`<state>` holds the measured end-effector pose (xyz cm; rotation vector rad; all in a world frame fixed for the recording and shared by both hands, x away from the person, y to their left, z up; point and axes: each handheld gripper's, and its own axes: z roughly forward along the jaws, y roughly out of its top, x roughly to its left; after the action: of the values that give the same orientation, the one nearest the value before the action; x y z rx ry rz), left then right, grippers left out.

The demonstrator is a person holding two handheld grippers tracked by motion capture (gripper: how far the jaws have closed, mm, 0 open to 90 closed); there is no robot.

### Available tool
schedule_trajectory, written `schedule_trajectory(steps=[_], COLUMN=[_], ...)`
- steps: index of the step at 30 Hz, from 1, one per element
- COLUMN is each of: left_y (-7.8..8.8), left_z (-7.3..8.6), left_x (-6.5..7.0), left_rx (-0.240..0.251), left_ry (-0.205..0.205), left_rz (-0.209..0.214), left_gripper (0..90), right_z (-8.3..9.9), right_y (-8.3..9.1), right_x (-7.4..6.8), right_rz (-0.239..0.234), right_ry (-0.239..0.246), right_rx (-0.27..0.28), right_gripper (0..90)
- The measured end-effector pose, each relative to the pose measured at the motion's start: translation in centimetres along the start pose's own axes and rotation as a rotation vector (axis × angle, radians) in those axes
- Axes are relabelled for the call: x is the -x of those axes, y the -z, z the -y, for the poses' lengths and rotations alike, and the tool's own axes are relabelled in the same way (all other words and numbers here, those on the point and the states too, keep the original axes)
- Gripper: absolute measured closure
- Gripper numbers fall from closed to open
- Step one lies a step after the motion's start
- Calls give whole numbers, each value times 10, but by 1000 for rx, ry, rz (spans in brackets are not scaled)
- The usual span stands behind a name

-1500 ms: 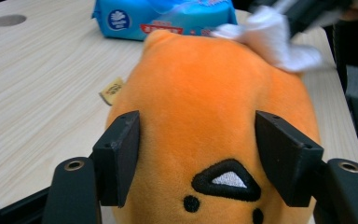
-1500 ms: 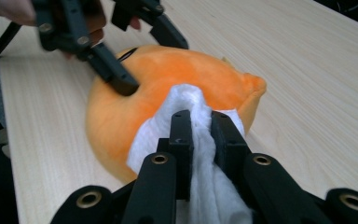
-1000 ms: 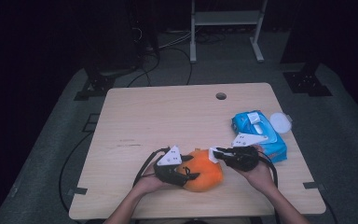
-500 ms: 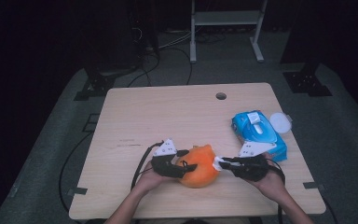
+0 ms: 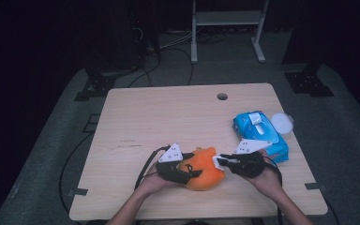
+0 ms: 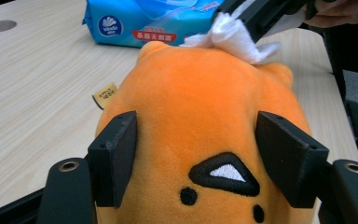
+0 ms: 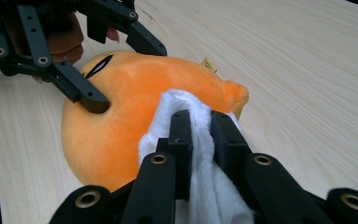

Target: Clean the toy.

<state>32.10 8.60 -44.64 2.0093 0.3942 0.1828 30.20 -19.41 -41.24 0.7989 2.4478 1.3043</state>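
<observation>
On the table (image 5: 136,122): one orange plush toy (image 5: 204,169), one white wipe (image 5: 218,162), one blue wipes pack (image 5: 258,131).

Readable print on the wipes pack and the toy's tag

The blue wipes pack (image 6: 149,21) carries a round white-on-blue logo reading "Vinda" and, beside it, a red strip of white Chinese characters too small to make out. The orange plush toy (image 6: 200,126) has a small yellow side tag (image 6: 105,94) with tiny red print, illegible.

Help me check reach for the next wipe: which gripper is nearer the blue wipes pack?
Right. The right gripper, shut on a white wipe, is just in front of the blue wipes pack. The left gripper is farther off, across the orange plush toy.
</observation>
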Motion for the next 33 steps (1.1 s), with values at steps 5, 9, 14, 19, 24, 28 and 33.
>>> schedule_trajectory(steps=[5, 9, 14, 19, 24, 28, 33], left_y=[1, -1, -2, -3, 4, 2, -2], left_z=[1, 0, -1, -3, -6, -3, -7], left_x=[-7, -3, 4, 9, -3, -3, 13], left_rx=[5, 0, -3, -10, 37, 24, -27], left_ry=[63, 33, -14, -44, 71, 67, -28], left_rz=[-25, -22, -11, -6, 61, 58, 40], left_gripper=[284, 280, 283, 266, 181, 237, 246], right_z=[-3, -6, -4, 0, 0, -2, -5], right_y=[6, 2, 1, 0, 0, 2, -2], right_x=[-11, -23, -11, 0, -6, -16, -13], right_rz=[-19, -21, 29, 43, 26, 1, 18], right_ry=[20, 66, 39, -3, 20, 49, 33], right_rx=[30, 22, 19, 13, 13, 24, 26], right_gripper=[790, 790, 787, 787, 788, 788, 781])
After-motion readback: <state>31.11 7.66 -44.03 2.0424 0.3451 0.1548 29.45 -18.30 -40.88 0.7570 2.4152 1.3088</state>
